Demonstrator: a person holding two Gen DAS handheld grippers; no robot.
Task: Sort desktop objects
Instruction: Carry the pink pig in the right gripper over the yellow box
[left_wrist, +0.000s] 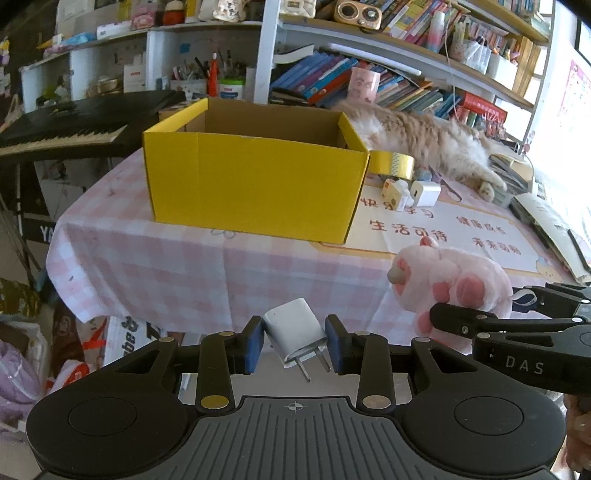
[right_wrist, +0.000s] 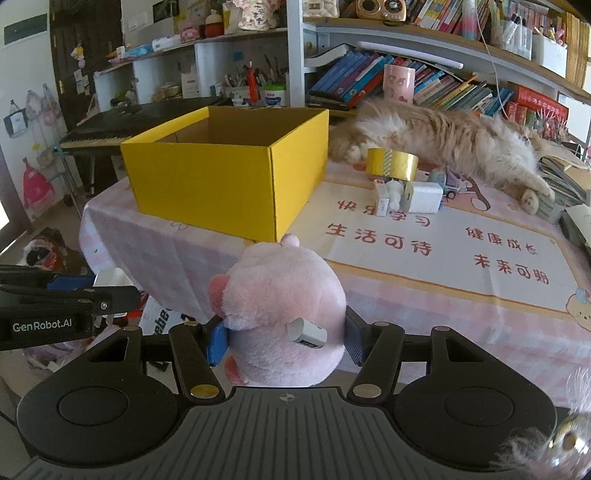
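Holding two items in the air in front of the table. Left gripper is nearly closed, pads clamped on a white charger plug, prongs pointing down toward the camera. Right gripper is about half open, squeezing a pink plush toy. Yellow box sits open on the checked cloth. Tape roll and white adapters lie just right of the box, cat behind them.

charger: white plug block, prongs toward the camera, tilted, clamped in the left gripper, short of the box
plush: pink, held in the right gripper, before the box's near corner
box: yellow, open top, upright
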